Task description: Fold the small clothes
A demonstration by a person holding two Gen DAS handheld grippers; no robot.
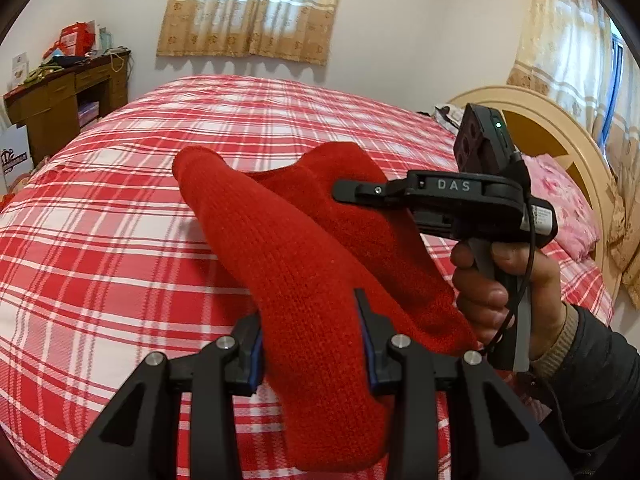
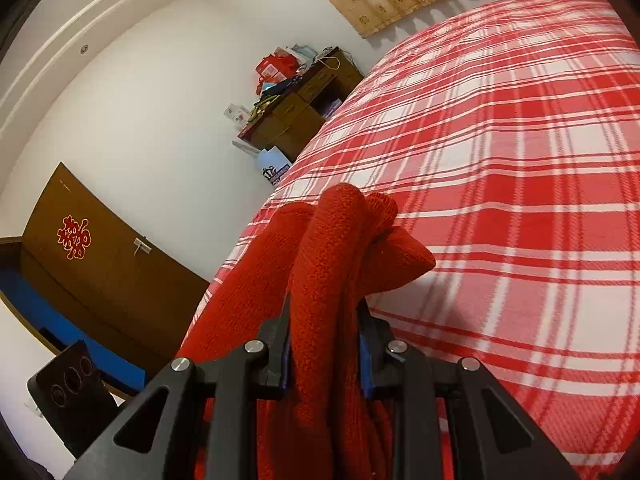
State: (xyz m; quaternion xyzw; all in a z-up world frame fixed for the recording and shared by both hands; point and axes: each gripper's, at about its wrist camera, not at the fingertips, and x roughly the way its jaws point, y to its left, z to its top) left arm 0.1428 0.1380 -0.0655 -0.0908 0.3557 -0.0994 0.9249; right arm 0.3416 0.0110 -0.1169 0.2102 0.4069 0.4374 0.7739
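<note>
A red knitted garment hangs in the air above the red-and-white plaid bed. My left gripper is shut on a thick fold of it near the bottom of the left wrist view. My right gripper comes in from the right, held by a hand, and is shut on the garment's far edge. In the right wrist view my right gripper clamps bunched folds of the red garment above the bed. The left gripper's body shows at the lower left there.
A brown desk piled with boxes stands beyond the bed's far left corner. A cream headboard and pink pillow lie at the right. Curtains cover the far wall's window. A brown door is at the left.
</note>
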